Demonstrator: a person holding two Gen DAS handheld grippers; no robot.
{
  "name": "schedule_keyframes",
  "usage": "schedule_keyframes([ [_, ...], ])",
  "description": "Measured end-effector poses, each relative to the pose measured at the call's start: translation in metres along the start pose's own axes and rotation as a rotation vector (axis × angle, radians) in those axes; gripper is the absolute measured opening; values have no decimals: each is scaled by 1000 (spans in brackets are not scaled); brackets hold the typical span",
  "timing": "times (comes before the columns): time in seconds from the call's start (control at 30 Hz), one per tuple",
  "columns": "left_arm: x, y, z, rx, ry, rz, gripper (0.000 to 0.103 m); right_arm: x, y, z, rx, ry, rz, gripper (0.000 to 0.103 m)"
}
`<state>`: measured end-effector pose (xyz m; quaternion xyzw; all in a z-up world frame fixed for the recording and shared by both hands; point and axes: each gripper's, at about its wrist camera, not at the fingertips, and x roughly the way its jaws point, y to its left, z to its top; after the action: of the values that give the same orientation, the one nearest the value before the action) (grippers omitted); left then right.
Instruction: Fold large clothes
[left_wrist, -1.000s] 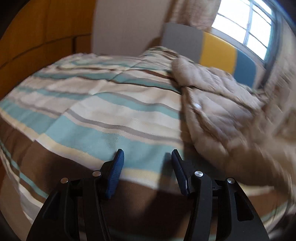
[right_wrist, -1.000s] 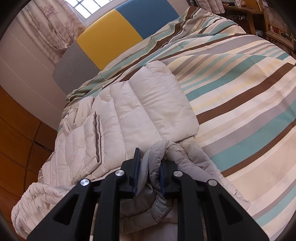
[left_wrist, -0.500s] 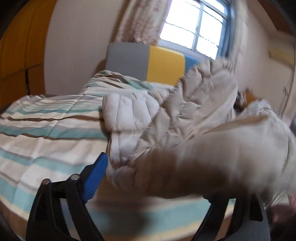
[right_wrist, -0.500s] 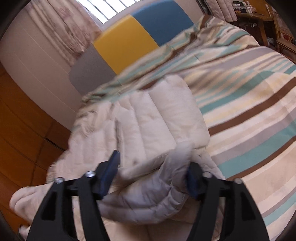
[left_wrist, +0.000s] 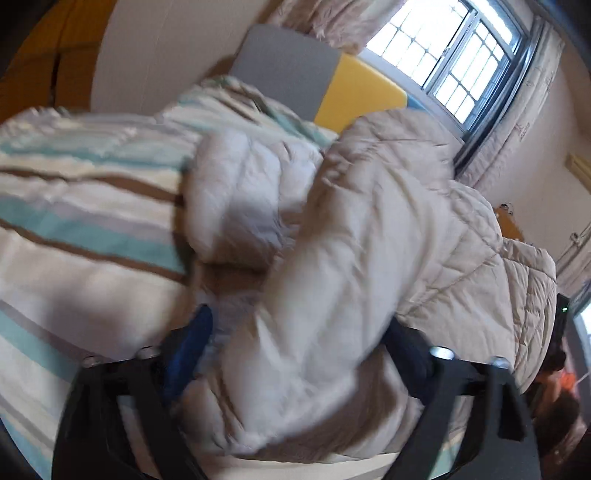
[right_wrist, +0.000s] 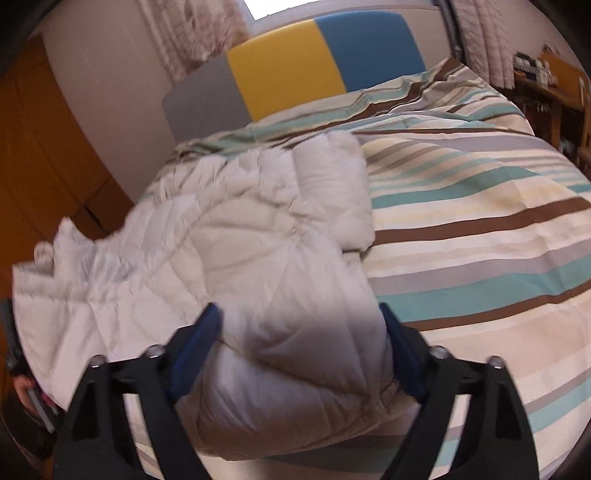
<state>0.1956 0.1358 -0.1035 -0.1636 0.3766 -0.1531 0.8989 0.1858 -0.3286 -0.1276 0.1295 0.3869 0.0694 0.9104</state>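
A: Jacket (right_wrist: 258, 236), cream and quilted, lies bunched on the striped duvet (right_wrist: 480, 229). From the right wrist view it spreads from centre toward nine o'clock.

B: And the tongs?

A: The right gripper (right_wrist: 299, 343) has its jaws spread wide, a padded fold bulging between them. The left gripper (left_wrist: 295, 343) is spread wide too, with a thick roll of the jacket (left_wrist: 369, 229) filling the gap.

B: Beyond that?

A: A grey, yellow and blue headboard (right_wrist: 288, 81) at twelve o'clock; a window (left_wrist: 461, 59) at one o'clock in the left view.
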Motion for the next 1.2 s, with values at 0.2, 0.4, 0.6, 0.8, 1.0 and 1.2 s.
schedule_keyframes([
  [0.2, -16, -3, -15, 17, 16, 10, 21, -22, -13, -18, 3, -26, 0, 23],
  [0.4, -58, 3, -46, 18, 20, -15, 18, -71, -30, -45, 57, -28, 30, 18],
  [0.6, -90, 6, -85, -11, 41, -47, 18, -129, -37, -98, 94, 10, 91, 17],
  [0.8, -117, 6, -117, 7, 36, -62, 25, -156, -35, -132, 39, 47, 146, 25],
  [1.0, -113, 8, -86, -9, -41, -54, 98, -132, -24, -101, -59, 10, 102, 84],
  [1.2, -72, 14, -54, -131, 66, -83, 53, -74, -10, -58, 13, 115, 149, 45],
])
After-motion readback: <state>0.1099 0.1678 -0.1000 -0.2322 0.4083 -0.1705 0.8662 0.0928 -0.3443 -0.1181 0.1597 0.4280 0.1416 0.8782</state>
